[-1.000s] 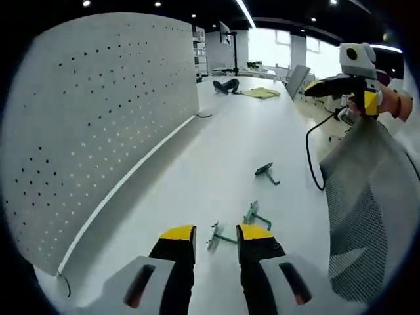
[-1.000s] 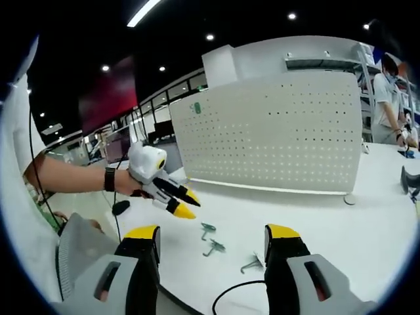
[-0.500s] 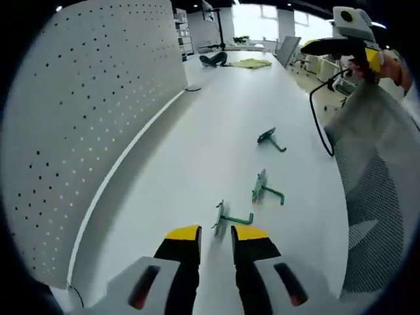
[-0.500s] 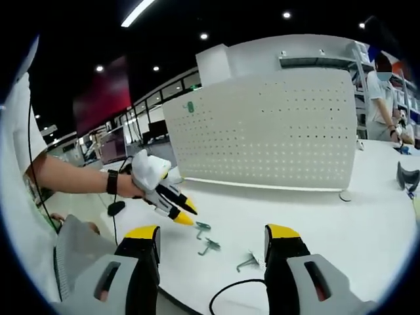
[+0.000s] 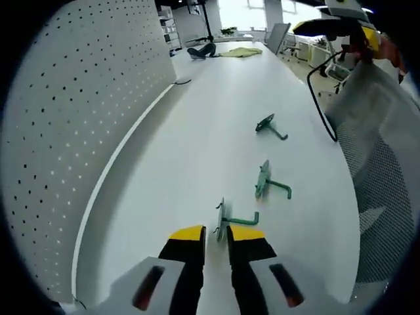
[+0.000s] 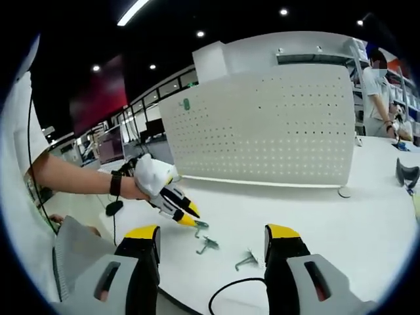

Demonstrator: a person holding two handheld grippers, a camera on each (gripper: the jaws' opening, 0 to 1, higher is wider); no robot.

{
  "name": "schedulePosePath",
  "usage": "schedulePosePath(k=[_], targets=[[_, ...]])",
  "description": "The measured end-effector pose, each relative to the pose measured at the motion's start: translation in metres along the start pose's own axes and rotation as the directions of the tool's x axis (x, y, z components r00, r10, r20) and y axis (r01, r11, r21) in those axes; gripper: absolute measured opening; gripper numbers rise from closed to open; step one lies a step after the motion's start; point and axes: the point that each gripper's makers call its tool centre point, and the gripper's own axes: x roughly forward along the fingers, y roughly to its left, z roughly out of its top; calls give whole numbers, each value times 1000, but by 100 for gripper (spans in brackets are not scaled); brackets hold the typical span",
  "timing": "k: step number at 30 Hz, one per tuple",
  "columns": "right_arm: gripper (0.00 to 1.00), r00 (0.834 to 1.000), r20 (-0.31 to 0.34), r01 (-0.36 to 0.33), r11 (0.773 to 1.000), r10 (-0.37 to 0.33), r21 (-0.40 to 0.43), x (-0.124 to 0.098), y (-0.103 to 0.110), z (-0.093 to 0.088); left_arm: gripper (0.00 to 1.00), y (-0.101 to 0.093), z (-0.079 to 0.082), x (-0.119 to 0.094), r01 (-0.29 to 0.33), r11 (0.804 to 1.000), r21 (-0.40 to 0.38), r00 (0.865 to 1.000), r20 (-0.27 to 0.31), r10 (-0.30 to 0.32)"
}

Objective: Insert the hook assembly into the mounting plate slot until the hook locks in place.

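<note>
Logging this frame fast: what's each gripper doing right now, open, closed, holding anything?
Left gripper: nearly closed around the nearest green hook on the white table; a firm grip cannot be told.
Right gripper: open, holding nothing.

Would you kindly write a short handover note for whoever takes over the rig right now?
Left gripper: jaws nearly closed around the nearest green hook on the white table; whether they are pressing on it yet cannot be told.
Right gripper: open, holding nothing, raised over the table edge.
Things: two more green hooks, the middle hook and the far hook, lie loose on the table. The white pegboard panel stands upright along the table; one green hook already hangs near its top corner.
Done: left gripper has reached the nearest hook.
Left: secure the hook, lift it, insert it into the panel until it locks.
</note>
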Motion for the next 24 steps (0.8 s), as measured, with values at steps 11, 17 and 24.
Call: schedulePosePath(k=[11,17,24], targets=[[65,1000,3,10,1000,-10,0,-1,-2,1,6,-5,-5,10,28,999,23,999,-37,-27],[65,1000,3,13,1000,-13,-2,-1,-1,1,4,-7,-7,10,28,999,-21,999,-24,-29],[65,1000,9,4,1000,-3,-12,-1,2,4,4,-6,-9,2,7,993,-120,1000,16,-6]])
